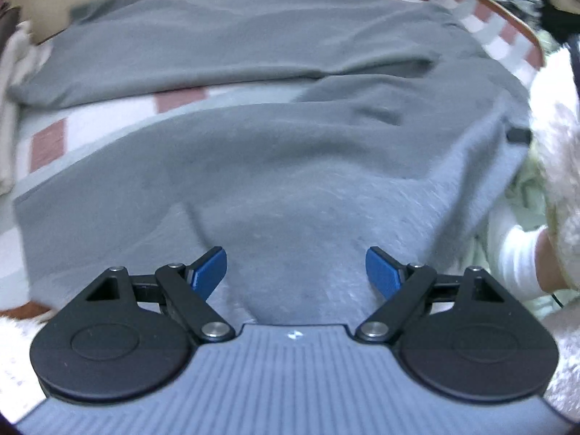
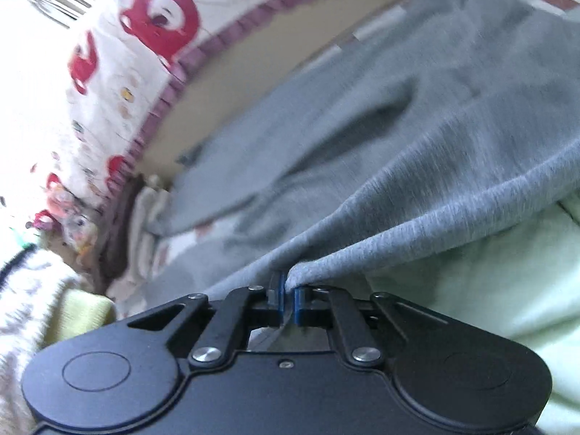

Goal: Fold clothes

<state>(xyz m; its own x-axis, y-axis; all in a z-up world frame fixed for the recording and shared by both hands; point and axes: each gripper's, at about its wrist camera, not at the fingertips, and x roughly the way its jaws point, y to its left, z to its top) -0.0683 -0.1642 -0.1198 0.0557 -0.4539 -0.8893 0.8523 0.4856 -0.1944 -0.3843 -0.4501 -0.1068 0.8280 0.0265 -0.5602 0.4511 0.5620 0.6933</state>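
In the right wrist view, the right hand-held gripper (image 2: 288, 295) pinches grey trousers (image 2: 417, 137); only the left view shows the left hand-held gripper (image 1: 296, 272) gaping above them.

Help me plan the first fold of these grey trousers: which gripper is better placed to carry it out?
Right. The right gripper is already shut on an edge of the grey trousers, the cloth bunched between its pads. The left gripper hangs open above the fabric, holding nothing, so it would probably only steady.

bright, even light | motion blur | fisheye-bent edges | soft shadows
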